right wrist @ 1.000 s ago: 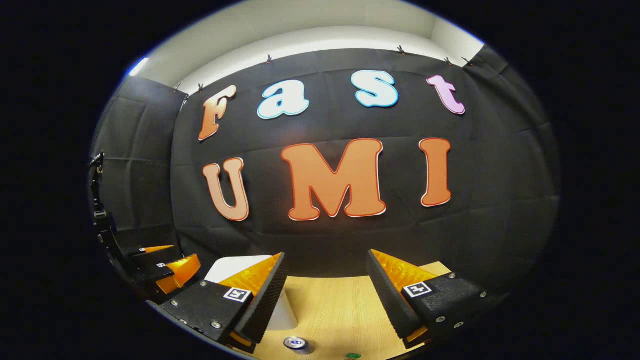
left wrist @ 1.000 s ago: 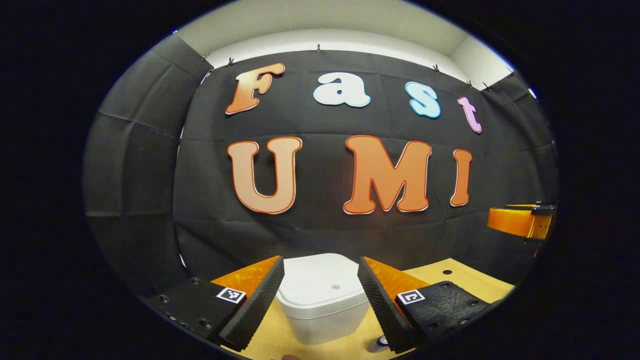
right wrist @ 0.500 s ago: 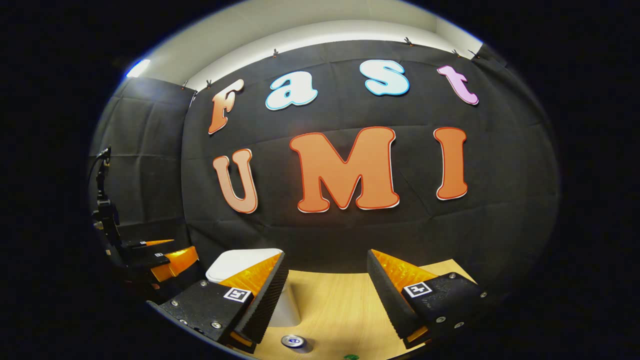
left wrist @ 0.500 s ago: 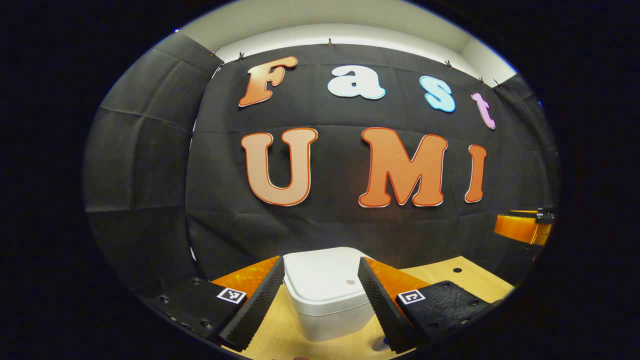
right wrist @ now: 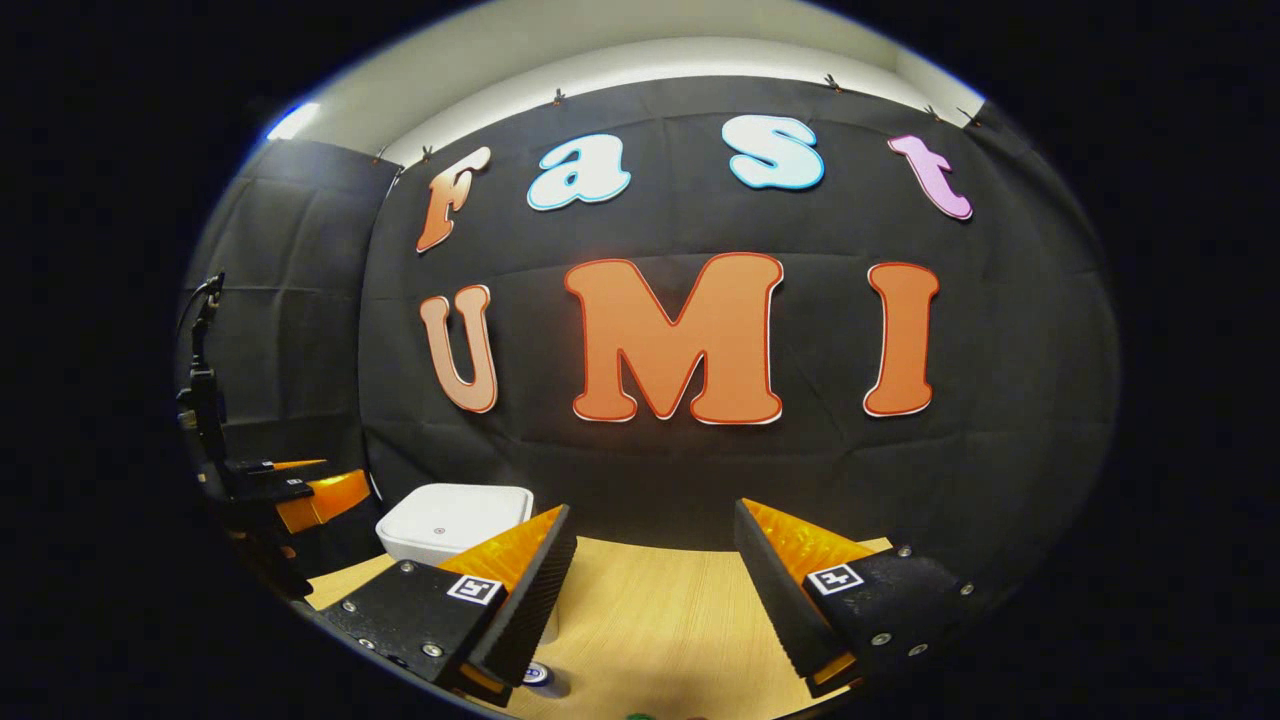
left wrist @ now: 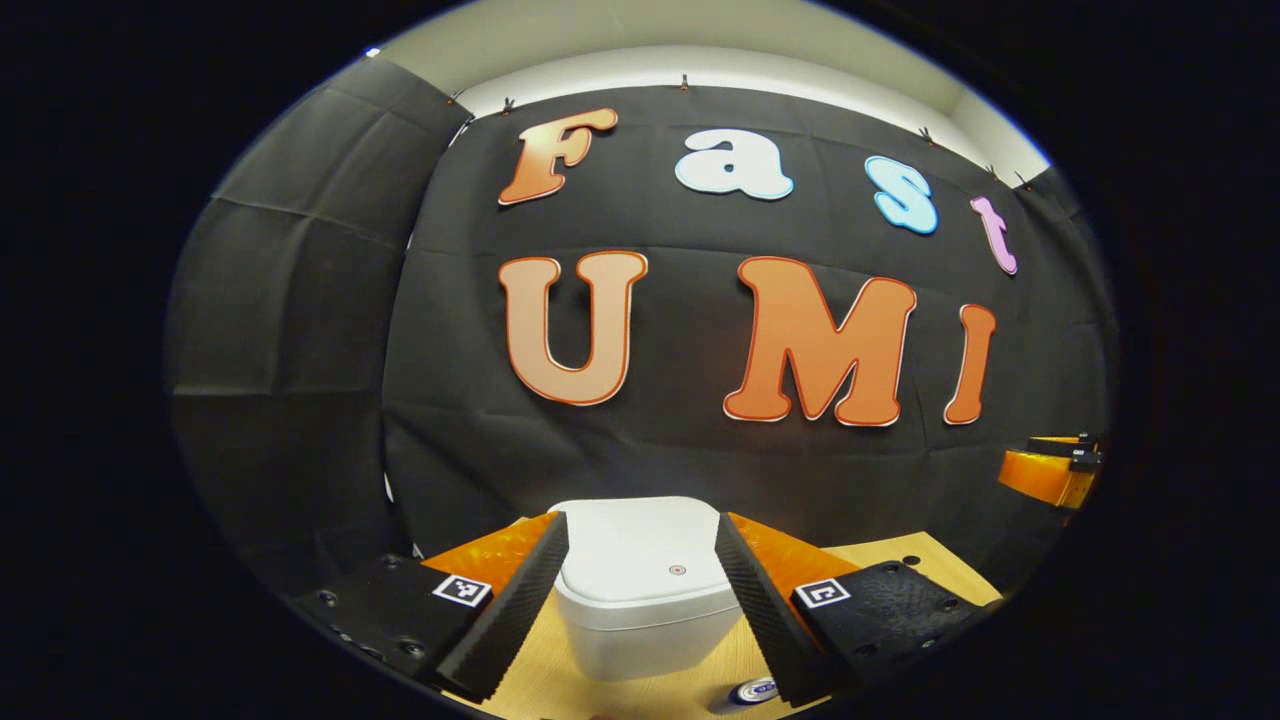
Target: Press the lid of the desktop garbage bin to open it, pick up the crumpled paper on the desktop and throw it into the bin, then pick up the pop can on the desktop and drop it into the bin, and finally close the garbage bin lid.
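A white desktop bin [left wrist: 645,590] with its lid down stands on the wooden table, straight ahead between the fingers of my left gripper [left wrist: 640,585], which is open and empty. A small red dot marks the lid [left wrist: 677,571]. The pop can [left wrist: 750,692] shows its top low in the left gripper view, right of the bin. In the right gripper view the bin [right wrist: 450,525] sits to the left, and the can [right wrist: 537,675] peeks out by the left finger. My right gripper [right wrist: 655,590] is open over bare table. The left gripper [right wrist: 300,495] appears at the far left there.
The wooden table [right wrist: 660,620] reaches back to the black cloth wall. The right gripper [left wrist: 1050,470] shows at the far right of the left gripper view. A small green item [right wrist: 638,716] lies at the bottom edge of the right gripper view. A dark hole [left wrist: 910,560] marks the tabletop.
Both views have shifted: the bin sits more centred between the left fingers, and in the right gripper view the bin and can have slid left, with more of the lid showing.
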`<state>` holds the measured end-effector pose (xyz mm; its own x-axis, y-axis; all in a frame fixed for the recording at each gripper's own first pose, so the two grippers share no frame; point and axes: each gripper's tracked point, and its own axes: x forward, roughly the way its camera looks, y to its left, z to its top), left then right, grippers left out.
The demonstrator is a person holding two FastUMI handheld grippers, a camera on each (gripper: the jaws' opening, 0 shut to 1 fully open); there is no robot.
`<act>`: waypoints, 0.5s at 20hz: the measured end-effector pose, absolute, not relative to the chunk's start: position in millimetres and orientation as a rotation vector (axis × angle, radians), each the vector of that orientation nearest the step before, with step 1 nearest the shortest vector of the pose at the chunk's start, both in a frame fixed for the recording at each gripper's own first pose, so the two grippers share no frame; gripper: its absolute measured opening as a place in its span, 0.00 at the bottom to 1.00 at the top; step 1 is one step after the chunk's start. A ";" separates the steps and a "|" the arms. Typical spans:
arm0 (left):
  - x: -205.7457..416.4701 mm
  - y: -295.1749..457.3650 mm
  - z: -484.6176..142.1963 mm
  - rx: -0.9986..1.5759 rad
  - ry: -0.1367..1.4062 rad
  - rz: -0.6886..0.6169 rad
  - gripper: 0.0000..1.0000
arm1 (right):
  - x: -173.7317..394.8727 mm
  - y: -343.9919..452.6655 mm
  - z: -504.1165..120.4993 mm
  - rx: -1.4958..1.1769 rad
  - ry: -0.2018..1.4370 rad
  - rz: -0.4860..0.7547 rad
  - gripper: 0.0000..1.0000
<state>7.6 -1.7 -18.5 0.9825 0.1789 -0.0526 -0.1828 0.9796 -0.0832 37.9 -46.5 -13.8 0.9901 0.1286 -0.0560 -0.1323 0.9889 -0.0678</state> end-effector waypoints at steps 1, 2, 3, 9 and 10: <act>5.7 -3.4 -17.3 -0.085 0.045 0.186 0.94 | 36.9 -50.2 -13.2 -0.068 0.049 0.120 0.95; 3.4 -4.2 -16.4 -0.079 0.044 0.191 0.94 | 35.3 -54.4 -9.4 -0.073 0.037 0.107 0.95; 2.5 -7.0 -13.4 -0.073 0.037 0.182 0.94 | 34.4 -54.6 -7.3 -0.083 0.027 0.102 0.95; 22.8 -25.8 -2.3 -0.015 0.037 0.064 0.94 | 28.8 -53.1 4.7 -0.023 -0.013 0.079 0.95; 24.3 -25.4 -3.0 -0.005 0.038 0.053 0.94 | 29.1 -56.2 4.5 -0.017 -0.013 0.070 0.94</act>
